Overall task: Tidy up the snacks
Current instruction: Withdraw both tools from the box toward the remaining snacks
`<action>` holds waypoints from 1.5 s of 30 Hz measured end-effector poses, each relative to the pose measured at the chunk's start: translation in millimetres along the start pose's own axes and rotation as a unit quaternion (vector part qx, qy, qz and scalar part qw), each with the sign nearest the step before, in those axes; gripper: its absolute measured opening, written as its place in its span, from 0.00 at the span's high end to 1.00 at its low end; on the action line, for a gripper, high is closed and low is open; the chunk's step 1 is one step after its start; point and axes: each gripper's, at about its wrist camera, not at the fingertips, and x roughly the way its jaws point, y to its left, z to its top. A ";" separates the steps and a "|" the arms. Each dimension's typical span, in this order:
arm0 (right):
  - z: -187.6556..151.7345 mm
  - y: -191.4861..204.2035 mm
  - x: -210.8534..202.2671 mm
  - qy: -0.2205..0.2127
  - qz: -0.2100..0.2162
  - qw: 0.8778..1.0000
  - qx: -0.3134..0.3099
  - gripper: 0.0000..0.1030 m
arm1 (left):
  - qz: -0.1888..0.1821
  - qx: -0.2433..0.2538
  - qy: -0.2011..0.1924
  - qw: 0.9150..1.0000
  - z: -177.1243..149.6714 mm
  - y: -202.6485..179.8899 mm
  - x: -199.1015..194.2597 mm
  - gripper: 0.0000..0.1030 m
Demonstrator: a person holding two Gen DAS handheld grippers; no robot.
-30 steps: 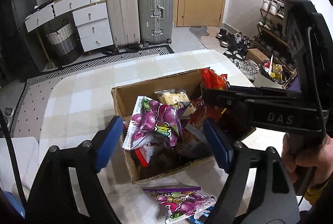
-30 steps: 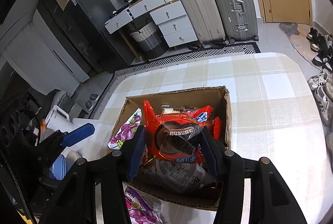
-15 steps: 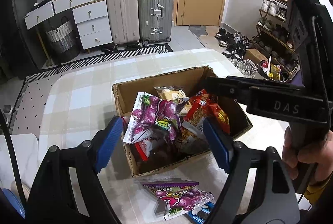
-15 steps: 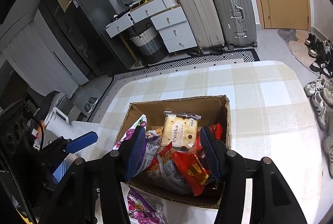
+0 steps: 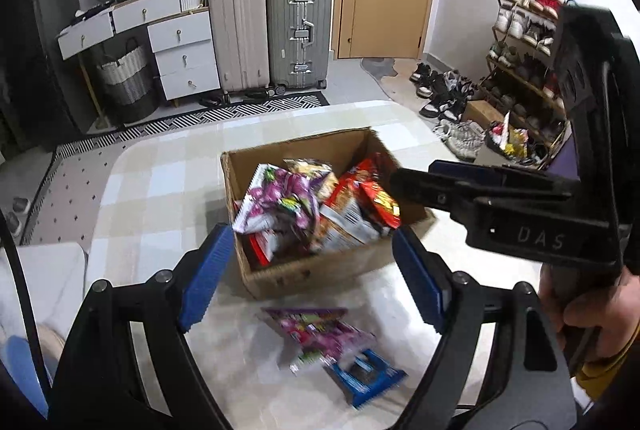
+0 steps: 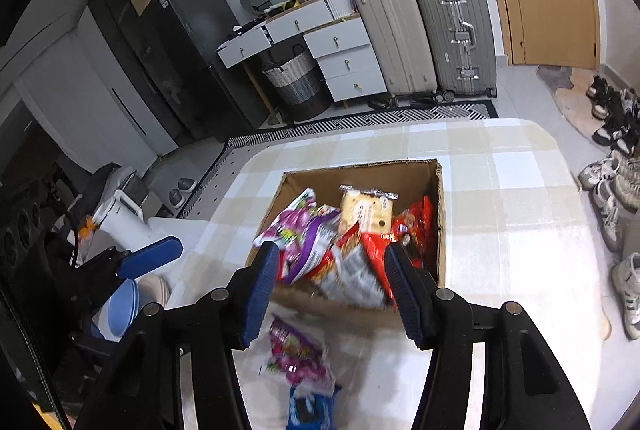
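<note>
A cardboard box (image 5: 312,278) (image 6: 360,174) sits on the checked table, holding purple packets (image 5: 284,202), red packets (image 5: 376,190) (image 6: 376,242) and a pale biscuit packet (image 6: 366,210). On the table in front of it lie a purple packet (image 5: 316,330) (image 6: 296,350) and a blue packet (image 5: 364,374) (image 6: 312,410), both blurred. My left gripper (image 5: 312,230) hovers before the box; its jaws are opening, with nothing between them. My right gripper (image 6: 331,250) is open and empty above the box's near edge; its finger (image 5: 420,182) reaches in from the right.
A person's hand (image 5: 580,310) holds the right gripper's handle. Suitcases (image 5: 272,30) and white drawers (image 5: 180,54) stand behind the table (image 5: 160,182). A shoe rack (image 5: 520,70) and shoes are on the right. A white seat (image 5: 40,270) is at the near left.
The right gripper let go of the red packet, which now lies in the box. Both grippers pulled back and up, bringing the blue packet on the table into view.
</note>
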 end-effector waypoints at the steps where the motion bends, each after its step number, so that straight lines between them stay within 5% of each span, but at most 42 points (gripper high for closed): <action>1: -3.0 1.8 -6.8 -0.002 0.002 1.000 0.000 0.45 | -0.002 -0.007 -0.001 1.000 -3.1 -1.6 -8.5 0.22; 15: -67.4 35.4 -111.8 -0.041 0.001 0.999 -0.003 0.29 | 0.004 -0.013 -0.044 0.999 -73.5 -40.6 -146.1 0.17; 19: -85.6 49.3 -131.9 -0.054 -0.002 0.998 -0.017 0.18 | 0.008 -0.027 -0.071 0.997 -97.9 -44.9 -186.6 0.00; 28: -130.6 76.3 -155.8 -0.110 -0.005 0.992 -0.057 0.11 | 0.025 -0.059 -0.132 0.989 -161.9 -37.1 -248.4 0.00; 31: -143.1 78.2 -150.1 -0.144 -0.025 0.987 -0.067 0.11 | 0.047 -0.059 -0.137 0.988 -177.1 -32.6 -246.2 0.00; 45: -162.1 36.3 -55.2 -0.103 -0.028 0.993 -0.052 0.11 | 0.032 -0.137 -0.081 0.987 -191.5 42.8 -115.0 0.01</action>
